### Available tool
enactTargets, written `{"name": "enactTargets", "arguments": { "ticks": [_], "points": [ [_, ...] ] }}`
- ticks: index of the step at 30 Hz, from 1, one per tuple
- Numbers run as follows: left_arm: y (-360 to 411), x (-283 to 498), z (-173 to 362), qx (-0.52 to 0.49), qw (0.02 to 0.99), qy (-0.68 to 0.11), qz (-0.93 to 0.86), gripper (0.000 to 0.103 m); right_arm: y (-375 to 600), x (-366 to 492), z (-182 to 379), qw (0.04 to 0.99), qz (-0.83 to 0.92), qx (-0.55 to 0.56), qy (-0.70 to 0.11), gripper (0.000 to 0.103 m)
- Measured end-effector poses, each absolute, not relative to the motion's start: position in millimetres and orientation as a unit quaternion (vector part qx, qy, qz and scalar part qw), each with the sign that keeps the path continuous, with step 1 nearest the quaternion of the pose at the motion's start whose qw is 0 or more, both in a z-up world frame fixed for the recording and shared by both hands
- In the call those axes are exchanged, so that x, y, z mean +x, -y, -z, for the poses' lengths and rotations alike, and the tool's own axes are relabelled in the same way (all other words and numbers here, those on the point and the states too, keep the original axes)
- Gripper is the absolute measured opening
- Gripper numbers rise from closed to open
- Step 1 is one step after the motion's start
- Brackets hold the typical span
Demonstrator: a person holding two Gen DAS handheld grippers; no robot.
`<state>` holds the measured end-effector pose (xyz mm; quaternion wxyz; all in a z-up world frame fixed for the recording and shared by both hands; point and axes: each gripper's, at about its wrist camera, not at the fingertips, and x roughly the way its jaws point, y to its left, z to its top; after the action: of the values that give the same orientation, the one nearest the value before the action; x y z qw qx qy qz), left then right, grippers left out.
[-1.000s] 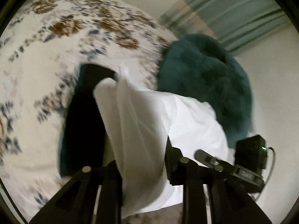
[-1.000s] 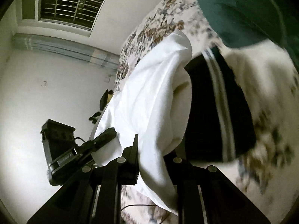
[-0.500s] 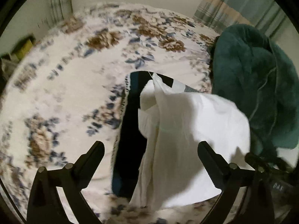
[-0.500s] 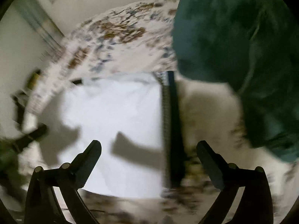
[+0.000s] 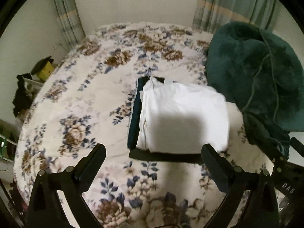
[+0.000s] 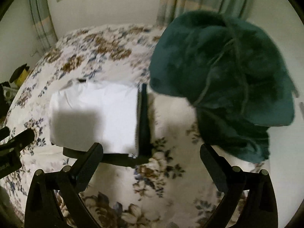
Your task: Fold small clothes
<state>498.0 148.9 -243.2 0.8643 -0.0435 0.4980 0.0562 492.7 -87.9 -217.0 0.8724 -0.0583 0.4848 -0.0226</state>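
A folded white garment [image 5: 182, 114] lies on top of a folded dark garment [image 5: 134, 121] on the floral bed [image 5: 79, 102]. In the right wrist view the white garment [image 6: 95, 114] sits left of centre, with the dark garment's striped edge [image 6: 143, 121] showing on its right. My left gripper [image 5: 153, 161] is open and empty, held above the bed just in front of the stack. My right gripper [image 6: 152, 161] is open and empty, in front of the stack's right edge. Gripper shadows fall on the white cloth.
A crumpled teal fleece blanket [image 5: 256, 87] is heaped at the right of the bed, also in the right wrist view [image 6: 228, 76]. Curtains [image 5: 228, 5] and a wall stand behind. A yellow box [image 5: 44, 70] and dark items sit beside the bed's left edge.
Both grippers opened and let go of the white garment, which dropped flat onto the dark garment. Both grippers then pulled back from the stack.
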Motion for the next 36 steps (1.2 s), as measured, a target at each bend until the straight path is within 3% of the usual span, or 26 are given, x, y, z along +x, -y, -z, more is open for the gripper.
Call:
{"name": "enactTargets", "arguments": {
  "ticks": [12,20,36],
  "points": [
    [-116.2,361.5,95.7,-0.034,0.905,-0.422,-0.049,0.103,110.8,323.1,34.9,0.918,0.034,-0.045,-0.392,0.103],
    [-98.4,284.4,41.8,-0.032,0.918,-0.394,-0.042,0.103,127.0,214.3,-51.6,0.937,0.032,-0.044,-0.346,0.103],
    [-87.2,204.8,0.2,-0.039,0.933,-0.352,-0.062,0.103,150.2,115.9,-113.3,0.952,0.013,-0.042,-0.302,0.103]
  ]
}}
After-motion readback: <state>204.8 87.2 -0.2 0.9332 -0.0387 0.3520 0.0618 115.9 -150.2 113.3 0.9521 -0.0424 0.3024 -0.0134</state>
